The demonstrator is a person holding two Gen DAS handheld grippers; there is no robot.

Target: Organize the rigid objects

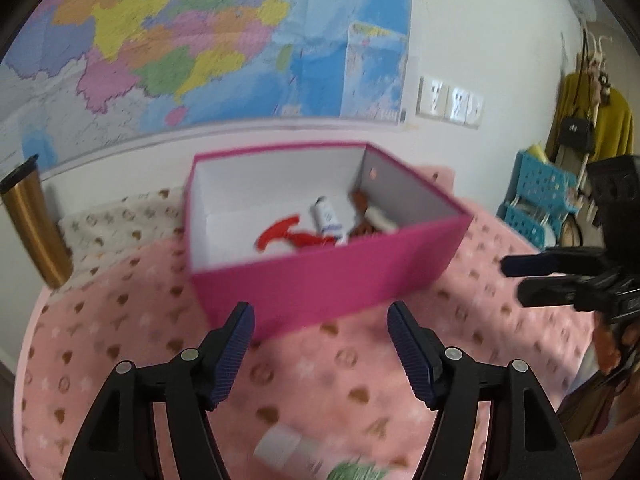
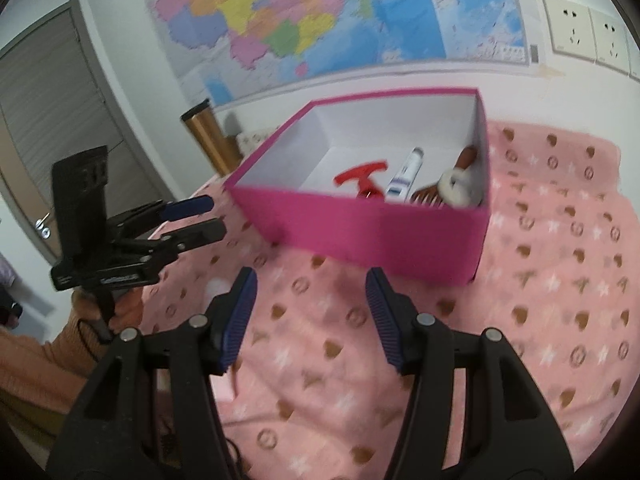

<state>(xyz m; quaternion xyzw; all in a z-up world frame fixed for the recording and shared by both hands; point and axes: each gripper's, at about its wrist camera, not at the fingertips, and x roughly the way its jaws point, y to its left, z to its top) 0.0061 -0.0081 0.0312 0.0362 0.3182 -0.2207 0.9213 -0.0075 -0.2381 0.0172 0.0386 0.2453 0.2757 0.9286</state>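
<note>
A magenta open box (image 1: 320, 284) (image 2: 360, 224) stands on a pink patterned cloth. Inside lie a red handled tool (image 1: 288, 236) (image 2: 362, 178), a white tube (image 1: 328, 216) (image 2: 406, 176) and a brown brush with a white puff (image 1: 370, 220) (image 2: 452, 188). My left gripper (image 1: 320, 320) is open and empty just before the box's near wall; it also shows in the right wrist view (image 2: 200, 216). My right gripper (image 2: 310, 284) is open and empty above the cloth before the box; it also shows in the left wrist view (image 1: 516, 280). A white-capped item (image 1: 280, 448) lies blurred below my left gripper.
A gold tumbler (image 1: 36, 224) (image 2: 212, 136) stands left of the box by the wall. A map covers the wall (image 1: 180, 40). Blue baskets (image 1: 536, 200) and hanging clothes (image 1: 592, 120) are at the right. A door (image 2: 48, 120) is at the left.
</note>
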